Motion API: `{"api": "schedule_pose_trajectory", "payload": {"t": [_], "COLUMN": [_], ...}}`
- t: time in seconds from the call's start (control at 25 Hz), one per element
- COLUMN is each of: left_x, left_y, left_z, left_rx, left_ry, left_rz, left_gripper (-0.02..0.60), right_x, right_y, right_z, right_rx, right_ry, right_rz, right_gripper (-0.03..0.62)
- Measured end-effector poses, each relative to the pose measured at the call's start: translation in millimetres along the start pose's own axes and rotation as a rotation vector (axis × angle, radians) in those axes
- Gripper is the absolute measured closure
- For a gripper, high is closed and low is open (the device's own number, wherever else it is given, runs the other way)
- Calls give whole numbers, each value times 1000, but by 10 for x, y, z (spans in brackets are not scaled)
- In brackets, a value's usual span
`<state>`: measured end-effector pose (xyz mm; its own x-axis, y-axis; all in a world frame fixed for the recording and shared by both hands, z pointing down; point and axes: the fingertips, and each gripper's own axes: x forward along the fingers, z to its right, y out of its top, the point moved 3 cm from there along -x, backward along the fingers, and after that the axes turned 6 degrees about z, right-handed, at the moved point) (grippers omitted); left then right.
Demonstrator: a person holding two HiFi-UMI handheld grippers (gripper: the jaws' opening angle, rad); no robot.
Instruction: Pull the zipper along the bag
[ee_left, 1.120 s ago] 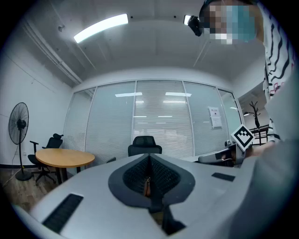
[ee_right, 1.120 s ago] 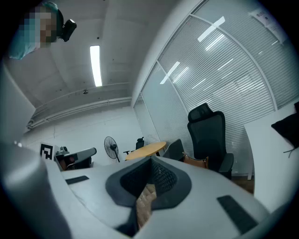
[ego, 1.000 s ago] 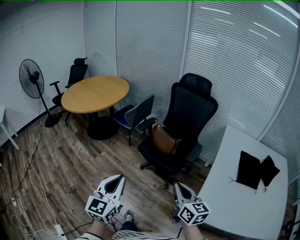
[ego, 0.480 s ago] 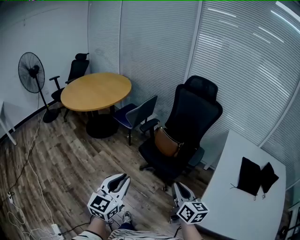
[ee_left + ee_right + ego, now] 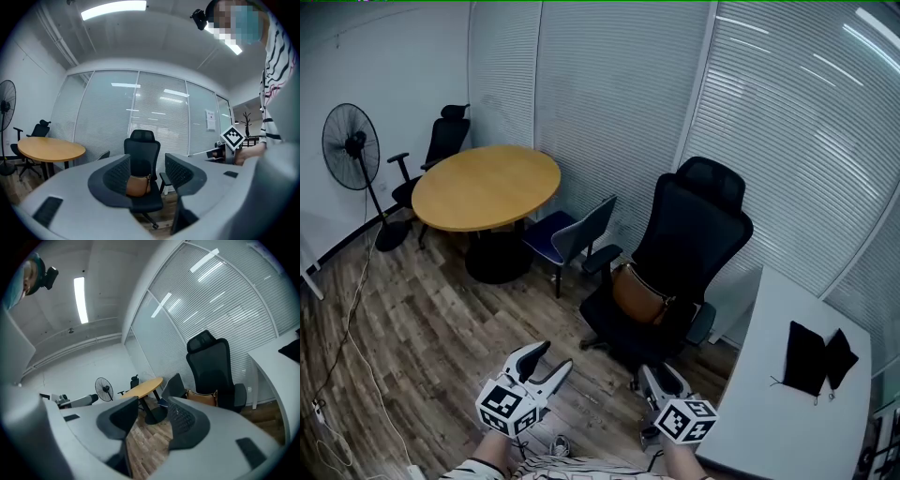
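A brown bag (image 5: 639, 292) rests on the seat of a tall black office chair (image 5: 689, 239), leaning against its backrest. Its zipper is too small to make out. My left gripper (image 5: 549, 360) is low in the head view, well short of the chair. Its jaws have just been opening and stand open with nothing between them. In the left gripper view the bag (image 5: 137, 185) shows far off between the fingers. My right gripper (image 5: 654, 377) is beside it; its jaws have also just opened and are empty. In the right gripper view the bag (image 5: 201, 397) lies to the right of the jaws.
A round wooden table (image 5: 483, 186) stands at the back left with a fan (image 5: 349, 150) and a black chair (image 5: 441, 141). A blue-grey chair (image 5: 572, 234) is left of the office chair. A white desk (image 5: 769, 375) at the right bears black pouches (image 5: 820, 354). Cables lie on the wood floor.
Both grippers' jaws went from shut to open. Both grippers and the head view moved forward toward the black chair with the bag.
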<state>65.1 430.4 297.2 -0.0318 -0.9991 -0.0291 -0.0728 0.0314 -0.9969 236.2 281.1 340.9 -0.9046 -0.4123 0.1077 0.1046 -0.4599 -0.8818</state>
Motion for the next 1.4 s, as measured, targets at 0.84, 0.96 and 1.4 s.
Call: {"api": "schedule_pose_trajectory", "payload": {"t": [0.84, 0.96, 1.4], "left_x": [819, 992, 2231], "left_y": [-293, -355, -218], "left_z": [-993, -1146, -1577], "left_rx": [-23, -30, 7], "left_ry": [-125, -103, -70], "left_rz": [-85, -93, -89], "left_gripper": [374, 374, 374], "right_x": [952, 1168, 2212], "right_y": [-208, -184, 362], "right_z": [378, 530, 1189], "right_rx": [144, 155, 147], "right_ry": [-176, -183, -116], "right_rz": [24, 21, 3], "right_gripper": [405, 405, 405]}}
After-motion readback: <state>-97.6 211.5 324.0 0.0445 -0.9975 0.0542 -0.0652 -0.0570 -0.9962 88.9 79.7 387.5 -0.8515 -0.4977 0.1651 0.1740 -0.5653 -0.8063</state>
